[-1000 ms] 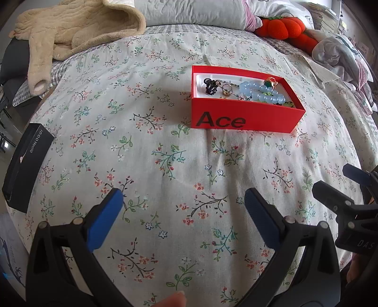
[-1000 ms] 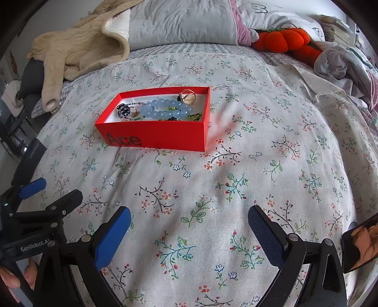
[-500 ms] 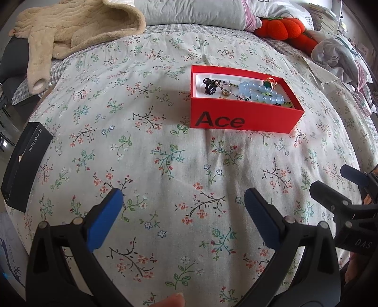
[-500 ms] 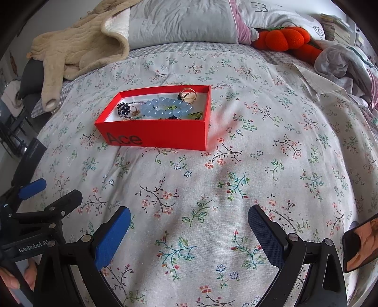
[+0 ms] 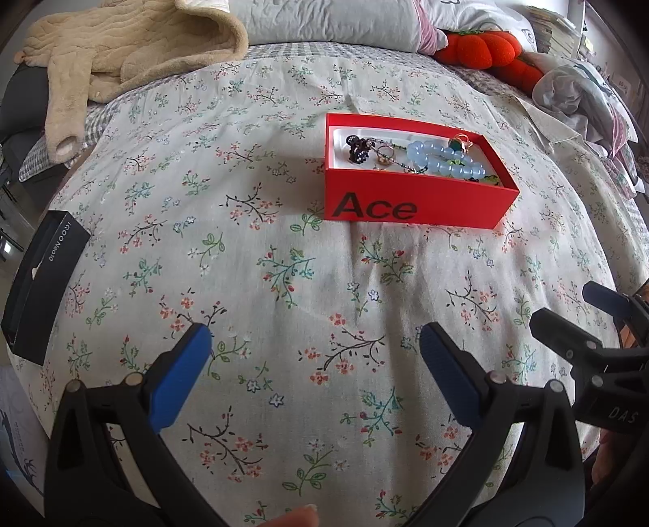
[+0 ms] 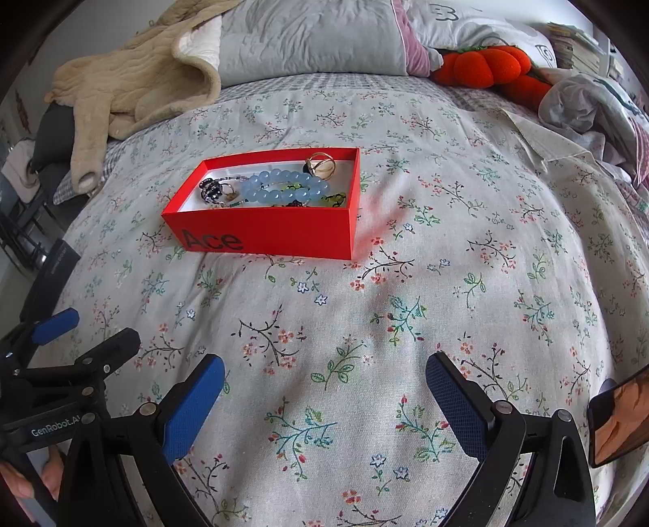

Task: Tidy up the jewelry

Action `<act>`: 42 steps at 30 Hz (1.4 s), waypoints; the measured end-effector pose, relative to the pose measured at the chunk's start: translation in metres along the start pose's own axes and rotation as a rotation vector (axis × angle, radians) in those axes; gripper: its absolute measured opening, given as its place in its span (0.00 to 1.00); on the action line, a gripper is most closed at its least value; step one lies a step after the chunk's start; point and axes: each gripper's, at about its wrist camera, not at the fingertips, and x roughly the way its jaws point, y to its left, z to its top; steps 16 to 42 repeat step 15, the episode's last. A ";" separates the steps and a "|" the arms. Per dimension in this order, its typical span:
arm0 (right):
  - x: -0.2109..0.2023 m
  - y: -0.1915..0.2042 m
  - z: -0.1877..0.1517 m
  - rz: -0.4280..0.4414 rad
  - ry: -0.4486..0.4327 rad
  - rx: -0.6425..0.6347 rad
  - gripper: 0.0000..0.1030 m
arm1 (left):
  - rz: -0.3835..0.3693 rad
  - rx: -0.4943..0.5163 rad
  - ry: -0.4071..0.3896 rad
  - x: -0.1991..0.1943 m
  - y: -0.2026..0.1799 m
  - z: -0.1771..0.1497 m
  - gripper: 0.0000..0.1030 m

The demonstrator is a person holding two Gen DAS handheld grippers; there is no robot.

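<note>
Both tools, left tool (image 5: 310,348) and right tool (image 6: 324,377), gape empty; bead bracelet (image 6: 284,190) at 12 o'clock in the red box (image 6: 263,235) looks slippery, so pinch across its strand.

A bed fills the view, spread with a pale floral bedspread (image 6: 405,283), daylight falling soft and even across it. At its head sits a grey quilted pillow (image 6: 308,36), with a beige fleece garment (image 5: 121,52) heaped to the left and an orange plush toy (image 6: 486,67) to the right. Crumpled clothes (image 6: 588,105) pile up at the far right. A black box (image 5: 40,279) lies at the bed's left edge.
</note>
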 end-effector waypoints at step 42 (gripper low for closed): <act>0.004 -0.001 0.000 -0.010 0.004 0.009 0.98 | 0.026 -0.028 0.002 0.007 0.004 -0.003 0.99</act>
